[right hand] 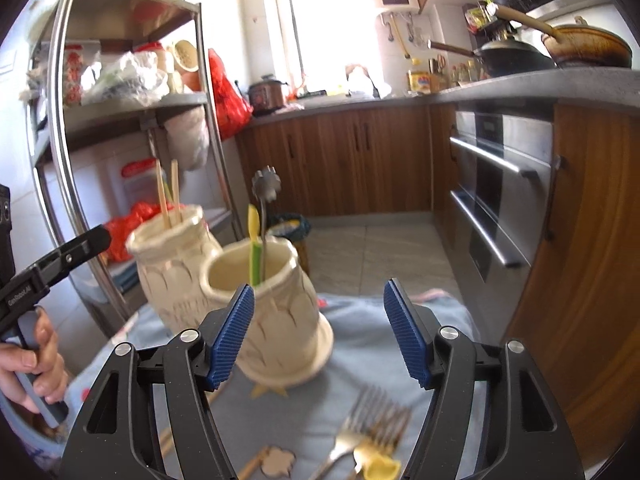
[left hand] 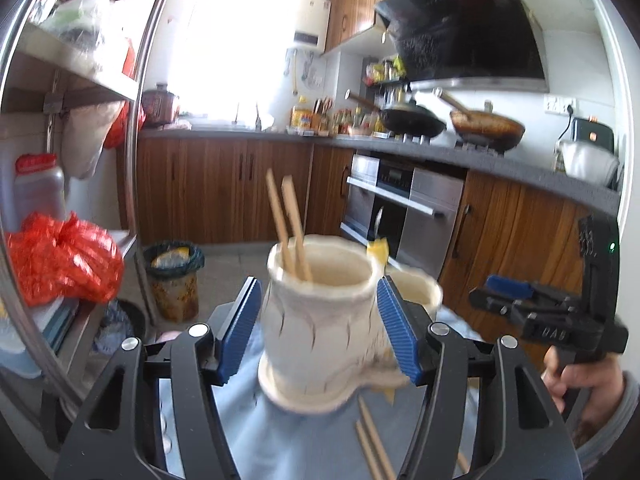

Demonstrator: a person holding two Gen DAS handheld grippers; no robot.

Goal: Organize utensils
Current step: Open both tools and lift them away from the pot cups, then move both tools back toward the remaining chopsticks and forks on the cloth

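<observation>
Utensils lie and stand on a small table (right hand: 400,344) spread with a pale blue cloth (left hand: 248,408); two cream ceramic holders, joined at the base, sit in its middle. One holder (left hand: 320,320) carries a pair of wooden chopsticks (left hand: 290,228) leaning to the left; the other holder (right hand: 276,312) carries a yellow-green handled utensil (right hand: 253,248) and a metal piece with a flower-shaped top (right hand: 265,188), both upright.

In the left wrist view the left gripper (left hand: 320,332) has its blue ribbed jaws spread wide on either side of the chopstick holder; the pads stand just beside its wall with a gap showing, so nothing is held; two more loose chopsticks (left hand: 374,444) lie on the cloth just in front of the holder's base. The right gripper (left hand: 532,312) shows at the right edge of that view, carried by a hand (left hand: 580,384) in a grey sleeve.

In the right wrist view the right gripper (right hand: 320,332) also has its jaws wide apart and empty; the left pad overlaps the second holder's side, though contact cannot be told; the right pad stands over bare cloth. Near the bottom of that view lie metal forks (right hand: 368,424), a yellow-handled piece (right hand: 380,468) and a utensil with a pale flower-shaped end (right hand: 276,460). The other hand (right hand: 36,360) grips the left gripper's handle at the left edge.

Behind stand a metal shelf rack (right hand: 64,128), wooden cabinets (right hand: 344,160) and an oven (right hand: 496,184).
</observation>
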